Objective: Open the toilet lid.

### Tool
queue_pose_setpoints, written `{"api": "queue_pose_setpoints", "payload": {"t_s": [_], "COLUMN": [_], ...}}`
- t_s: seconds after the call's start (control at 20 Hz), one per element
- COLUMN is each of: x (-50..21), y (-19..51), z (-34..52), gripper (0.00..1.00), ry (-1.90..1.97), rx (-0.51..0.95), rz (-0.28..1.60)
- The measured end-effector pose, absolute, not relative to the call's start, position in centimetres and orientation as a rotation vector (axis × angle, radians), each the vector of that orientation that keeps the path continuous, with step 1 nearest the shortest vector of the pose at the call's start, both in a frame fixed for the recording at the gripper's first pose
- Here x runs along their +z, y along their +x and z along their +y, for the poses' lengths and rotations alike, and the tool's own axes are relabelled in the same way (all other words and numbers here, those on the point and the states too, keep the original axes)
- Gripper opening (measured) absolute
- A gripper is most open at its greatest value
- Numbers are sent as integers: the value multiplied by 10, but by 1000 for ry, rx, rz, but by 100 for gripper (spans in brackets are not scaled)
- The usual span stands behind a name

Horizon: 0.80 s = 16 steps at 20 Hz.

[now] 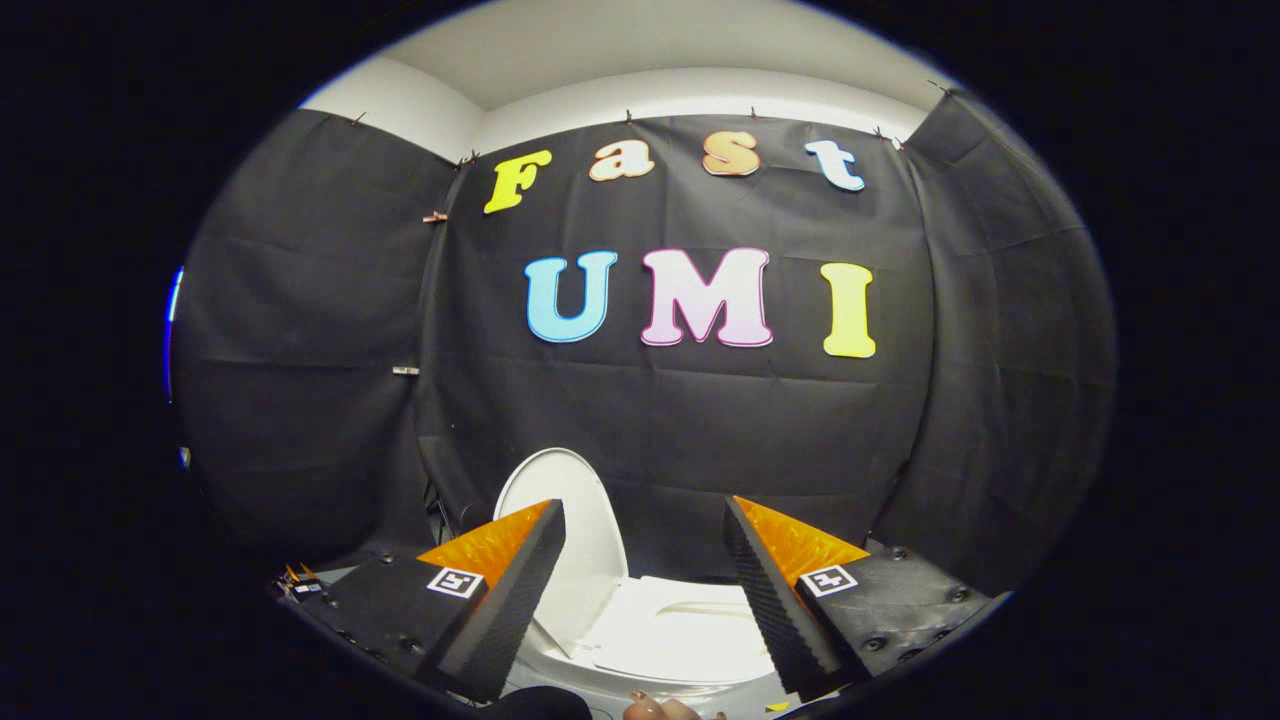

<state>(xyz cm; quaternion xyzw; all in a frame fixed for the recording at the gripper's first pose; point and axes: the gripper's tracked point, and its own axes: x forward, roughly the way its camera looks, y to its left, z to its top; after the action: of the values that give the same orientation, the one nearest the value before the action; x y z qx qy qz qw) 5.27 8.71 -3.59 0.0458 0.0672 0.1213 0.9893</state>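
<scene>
A white toilet lid [570, 510] is seen raised, standing nearly upright and leaning toward the black cloth wall behind it. Its rounded top edge is seen above the tip of the left finger, which hides part of its lower half. The white toilet seat [670, 630] is laid flat below it, exposed between the two fingers, with its rear end meeting the lid's base.

The claw [645, 580] fingers stand wide apart with nothing between them. Ahead, the toilet lid [580, 520] stands raised beside the left finger, blocking that side. The toilet seat [680, 630] lies below the gap. The booth wall [700, 440] closes off the far end.
</scene>
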Motion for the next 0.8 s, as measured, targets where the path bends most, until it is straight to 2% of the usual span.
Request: {"api": "queue_pose_setpoints", "payload": {"t_s": [0.25, 0.8], "x": [-27, -14], "y": [37, 22], "z": [49, 42], "gripper": [100, 100], "ry": [117, 121], "rx": [191, 179], "rz": [121, 76]}}
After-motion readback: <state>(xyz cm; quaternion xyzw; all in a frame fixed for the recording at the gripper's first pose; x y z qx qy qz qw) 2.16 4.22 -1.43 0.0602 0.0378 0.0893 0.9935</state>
